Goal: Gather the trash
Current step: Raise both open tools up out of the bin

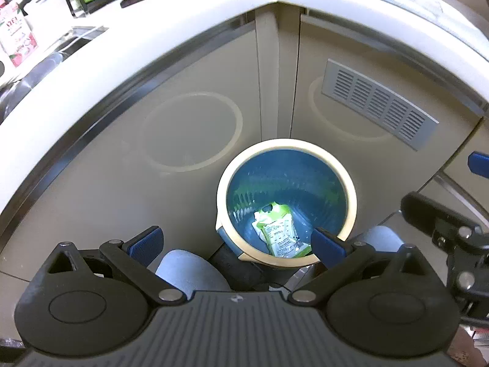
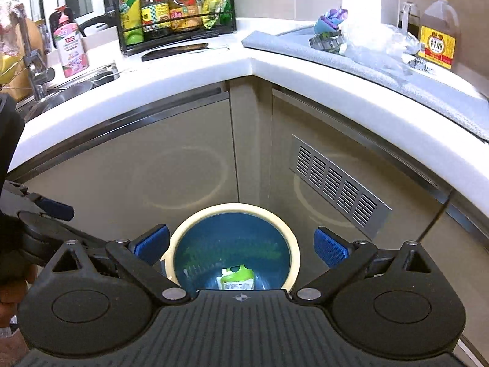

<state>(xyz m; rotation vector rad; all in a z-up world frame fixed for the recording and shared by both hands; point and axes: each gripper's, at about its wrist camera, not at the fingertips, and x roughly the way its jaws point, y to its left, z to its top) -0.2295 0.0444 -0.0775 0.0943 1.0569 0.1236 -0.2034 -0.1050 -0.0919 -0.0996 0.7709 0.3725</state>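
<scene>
Both jaws spread, empty: left gripper, right gripper over cream-rimmed blue plastic bin, green-white crumpled pouch lower centre, likely dropped.

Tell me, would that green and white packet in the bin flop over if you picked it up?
Probably yes. The green and white packet looks crumpled and flat, so it is likely soft, floppy and light. Its surface looks shiny, so it might slip between the fingers. It lies at the bottom of the blue bin, so reaching it could be awkward.
</scene>
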